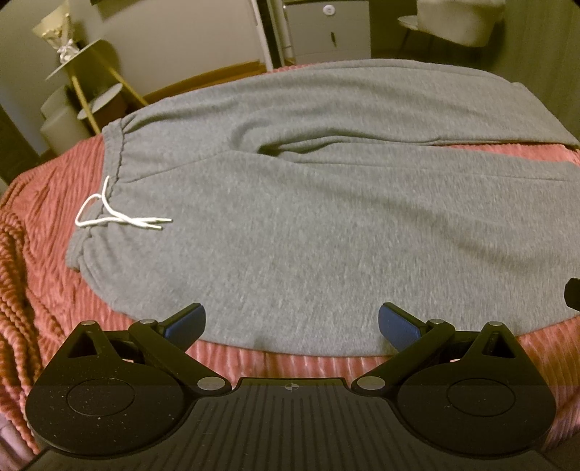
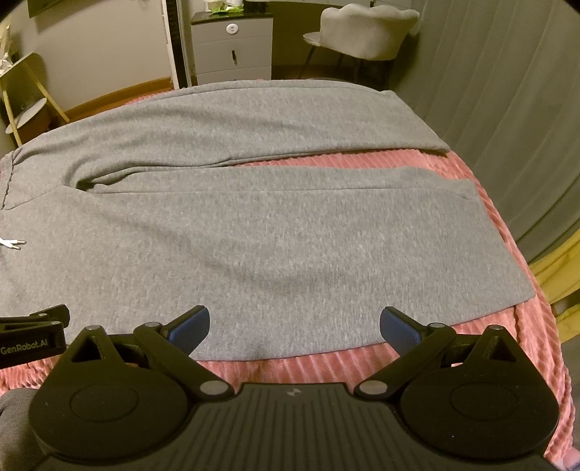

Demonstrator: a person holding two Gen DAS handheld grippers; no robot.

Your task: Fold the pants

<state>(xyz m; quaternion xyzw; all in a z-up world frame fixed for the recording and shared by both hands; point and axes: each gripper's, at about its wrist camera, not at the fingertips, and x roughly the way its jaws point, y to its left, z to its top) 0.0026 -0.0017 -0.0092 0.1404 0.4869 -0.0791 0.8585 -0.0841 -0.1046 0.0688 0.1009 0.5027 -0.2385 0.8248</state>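
Observation:
Grey sweatpants (image 1: 308, 217) lie spread flat on a pink ribbed blanket (image 1: 43, 224), waistband to the left with a white drawstring (image 1: 108, 213), both legs running right. In the right wrist view the pants (image 2: 272, 246) show their two legs side by side, cuffs at the right. My left gripper (image 1: 291, 322) is open and empty, above the near edge of the pants close to the waist end. My right gripper (image 2: 294, 324) is open and empty, above the near edge of the near leg. The left gripper's body (image 2: 32, 333) shows at the left of the right wrist view.
The blanket (image 2: 507, 326) covers a bed whose edges fall off at left, right and front. Behind it stand a gold tiered side table (image 1: 87, 90), a grey drawer cabinet (image 2: 232, 50) and a pale chair (image 2: 366, 32). A grey curtain (image 2: 507, 108) hangs at right.

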